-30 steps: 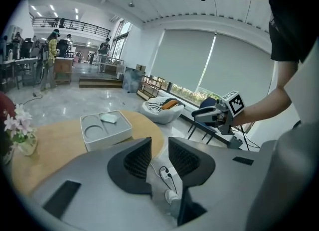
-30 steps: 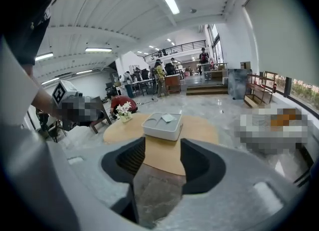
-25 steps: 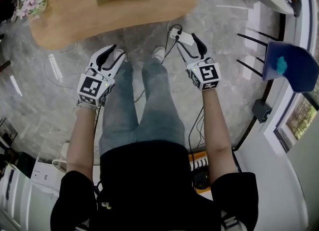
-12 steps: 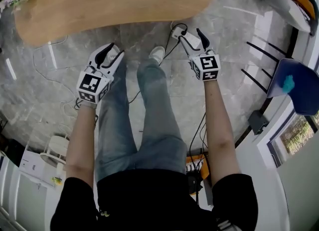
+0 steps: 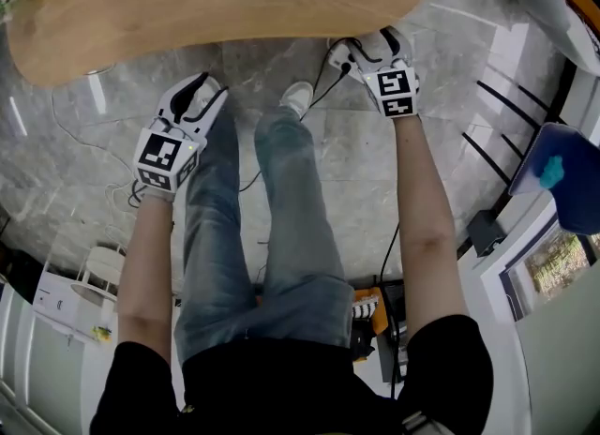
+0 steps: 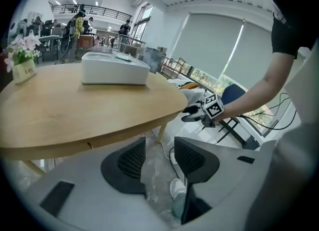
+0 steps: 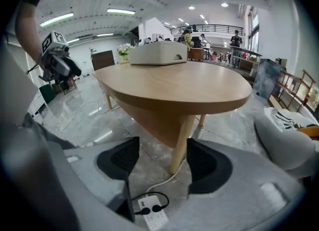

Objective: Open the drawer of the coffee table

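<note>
The coffee table has a rounded light wood top that fills the top of the head view. In the left gripper view its apron shows a thin seam under the top; no handle is visible. My left gripper hangs open over the floor, a little short of the table's near edge, with only the floor and a shoe between its jaws. My right gripper is open at the table's right front edge. Its own view faces a table leg with nothing between the jaws.
A white power strip and cables lie on the marble floor by the table leg. A grey box and a flower pot stand on the table. A blue chair is at the right. The person's shoe is between the grippers.
Both grippers have sunk and come closer to the table's near edge; the right one has moved further and now sits at the edge. The table fills more of the head view.
</note>
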`<state>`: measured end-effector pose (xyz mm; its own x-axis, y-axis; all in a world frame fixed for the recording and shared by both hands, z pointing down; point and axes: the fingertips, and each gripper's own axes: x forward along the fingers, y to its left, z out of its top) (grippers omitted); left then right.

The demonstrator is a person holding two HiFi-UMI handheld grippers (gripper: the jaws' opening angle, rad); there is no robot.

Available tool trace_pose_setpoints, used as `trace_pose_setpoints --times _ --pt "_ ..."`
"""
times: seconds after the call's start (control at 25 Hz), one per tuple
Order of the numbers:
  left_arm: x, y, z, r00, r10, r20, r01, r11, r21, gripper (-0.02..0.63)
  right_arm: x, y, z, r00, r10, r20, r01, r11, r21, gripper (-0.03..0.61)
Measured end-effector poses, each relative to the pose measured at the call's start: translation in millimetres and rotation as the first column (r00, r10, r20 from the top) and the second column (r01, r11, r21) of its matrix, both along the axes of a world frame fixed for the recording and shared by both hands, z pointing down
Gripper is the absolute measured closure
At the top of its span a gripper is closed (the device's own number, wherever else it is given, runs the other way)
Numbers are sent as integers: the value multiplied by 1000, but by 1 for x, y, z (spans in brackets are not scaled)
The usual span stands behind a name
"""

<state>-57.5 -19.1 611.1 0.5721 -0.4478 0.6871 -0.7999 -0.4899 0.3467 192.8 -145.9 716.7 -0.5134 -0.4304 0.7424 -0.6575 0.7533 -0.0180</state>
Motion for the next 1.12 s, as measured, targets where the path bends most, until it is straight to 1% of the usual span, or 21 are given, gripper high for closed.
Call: trace_pose_setpoints --times 0.16,0.32,0.52,0.68,0.72,0.8,0.96,1.12 --pt "-9 -1 13 1000 -23 -6 23 1000 -13 433 -8 -14 16 999 -36 0 36 999 26 282" --pt "-16 5 26 1000 -20 1 20 999 -28 434 -21 -20 26 998 -60 17 59 997 47 282" --pt "-17 7 31 1000 -10 -8 10 1000 -28 433 -30 -27 31 997 -66 37 63 995 75 285" --pt "-20 9 36 1000 3 -10 -3 999 -35 433 -35 -31 33 997 -67 49 62 994 92 300" --pt "-21 9 37 1000 4 -11 -4 999 -38 433 -35 -32 34 996 -68 53 62 994 95 316" --pt "-23 10 38 1000 6 -11 -7 999 -43 433 -34 -33 34 995 -78 62 72 993 96 322" --pt "-24 10 42 1000 13 -10 -13 999 -47 433 -33 -34 35 991 -108 79 101 991 89 330" --pt "-27 11 44 1000 11 -5 -11 999 -54 434 -33 -28 34 982 -170 82 164 984 74 362"
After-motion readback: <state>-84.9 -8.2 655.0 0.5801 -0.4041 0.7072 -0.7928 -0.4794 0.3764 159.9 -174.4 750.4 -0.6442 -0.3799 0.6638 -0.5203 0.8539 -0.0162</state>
